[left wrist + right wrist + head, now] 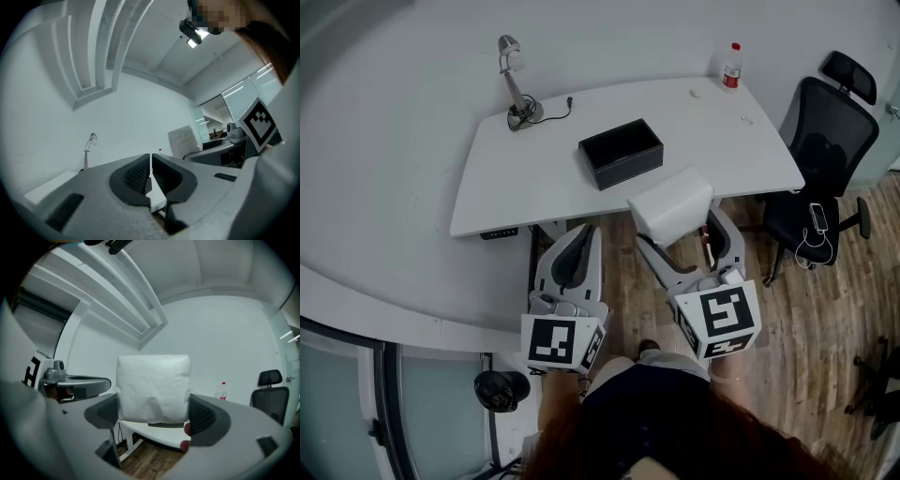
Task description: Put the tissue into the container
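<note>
I have the tissue pack (670, 204) pinched between the jaws of my right claw (153, 412), held in the air just off the near edge of the tabletop (516, 187). The container (623, 171) sits near the tabletop's middle, apart from the pack, and looks empty. My left claw (151, 174) is pressed together on nothing. I judge the pickup done; carrying the pack over and releasing it inside remain
</note>
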Demonstrator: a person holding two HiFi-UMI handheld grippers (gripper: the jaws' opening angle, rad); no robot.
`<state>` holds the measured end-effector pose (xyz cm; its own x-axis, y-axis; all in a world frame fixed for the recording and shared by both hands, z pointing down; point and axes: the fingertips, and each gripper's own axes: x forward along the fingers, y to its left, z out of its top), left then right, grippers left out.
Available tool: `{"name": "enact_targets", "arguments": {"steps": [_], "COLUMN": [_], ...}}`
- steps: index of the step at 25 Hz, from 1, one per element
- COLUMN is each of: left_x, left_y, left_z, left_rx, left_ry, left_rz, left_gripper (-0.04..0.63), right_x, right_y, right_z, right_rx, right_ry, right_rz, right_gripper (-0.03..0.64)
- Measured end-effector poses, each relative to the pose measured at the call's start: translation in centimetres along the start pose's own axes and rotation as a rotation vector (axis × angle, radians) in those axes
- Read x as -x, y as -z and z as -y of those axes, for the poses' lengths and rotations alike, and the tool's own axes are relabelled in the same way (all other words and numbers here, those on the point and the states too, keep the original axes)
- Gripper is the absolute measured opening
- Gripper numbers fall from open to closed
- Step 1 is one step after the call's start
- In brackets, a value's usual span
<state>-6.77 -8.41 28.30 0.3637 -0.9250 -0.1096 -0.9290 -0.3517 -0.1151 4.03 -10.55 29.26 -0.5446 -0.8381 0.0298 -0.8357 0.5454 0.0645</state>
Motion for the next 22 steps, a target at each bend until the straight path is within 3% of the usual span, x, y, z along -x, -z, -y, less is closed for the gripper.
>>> {"name": "enact_targets", "arguments": {"steps": [11,22], "left_x": [-1.7,-5.7], "left_y": [1.0,1.3], "left_z": [-0.4,-2.4], "left_rx": [0.001,0.000], "left_ry": [-0.033,-0.014], "left_rz": [-0.027,-0.025], "left_gripper": [0.037,0.037], "right_x": [-1.8,-5.8], "right_y": [1.1,1.5], "right_z": [1.4,2.9], "right_rx": [-0.014,-0.002], "right_ry": [-0.032,-0.034], "right_rz": [-0.022,-0.051], "right_gripper": [0.440,0.442]}}
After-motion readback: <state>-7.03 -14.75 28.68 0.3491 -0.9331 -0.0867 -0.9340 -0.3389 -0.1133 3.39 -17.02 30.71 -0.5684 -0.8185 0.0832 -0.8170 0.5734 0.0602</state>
